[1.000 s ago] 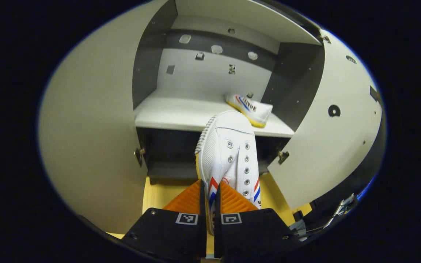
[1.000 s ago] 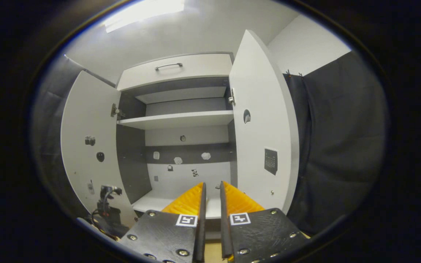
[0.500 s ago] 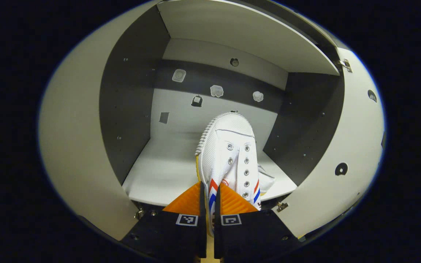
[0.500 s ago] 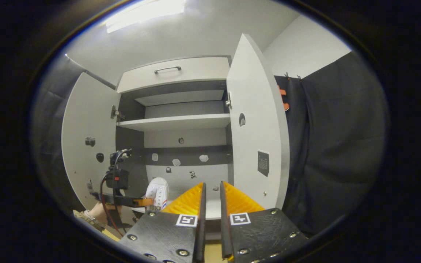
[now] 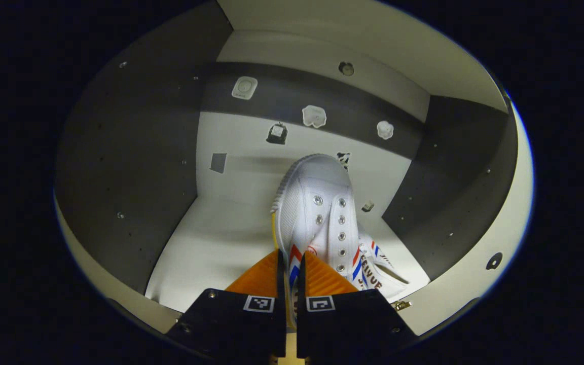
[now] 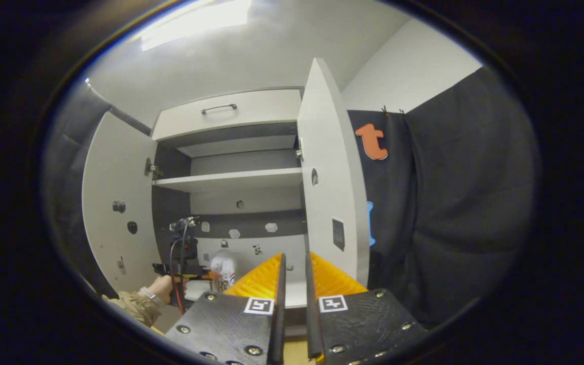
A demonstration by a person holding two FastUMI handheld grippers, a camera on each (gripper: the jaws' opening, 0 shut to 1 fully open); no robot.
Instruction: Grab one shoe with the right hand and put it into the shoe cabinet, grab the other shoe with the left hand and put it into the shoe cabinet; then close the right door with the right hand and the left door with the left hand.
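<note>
In the left gripper view my left gripper [image 5: 292, 268] is shut on the heel of a white shoe [image 5: 317, 213] with red and blue stripes. The shoe points toe-first into the cabinet's lower compartment, above the white shelf [image 5: 211, 253]. The other shoe [image 5: 380, 274] lies on that shelf at the right, just beside the held one. In the right gripper view, the left gripper [image 6: 185, 258] and its shoe [image 6: 223, 266] are inside the cabinet, held by a hand [image 6: 155, 291]. My right gripper [image 6: 293, 268] hangs back in front of the cabinet, fingers nearly together, holding nothing.
Both cabinet doors stand open: the left door [image 6: 119, 203] and the right door [image 6: 330, 187]. An upper shelf [image 6: 231, 178] and a drawer with a handle [image 6: 219, 108] sit above the compartment. Dark side walls [image 5: 130, 167] close in on the left gripper.
The left gripper carried the shoe forward, from in front of the shelf to deep inside the compartment beside the other shoe. The right gripper has swung a little to the right.
</note>
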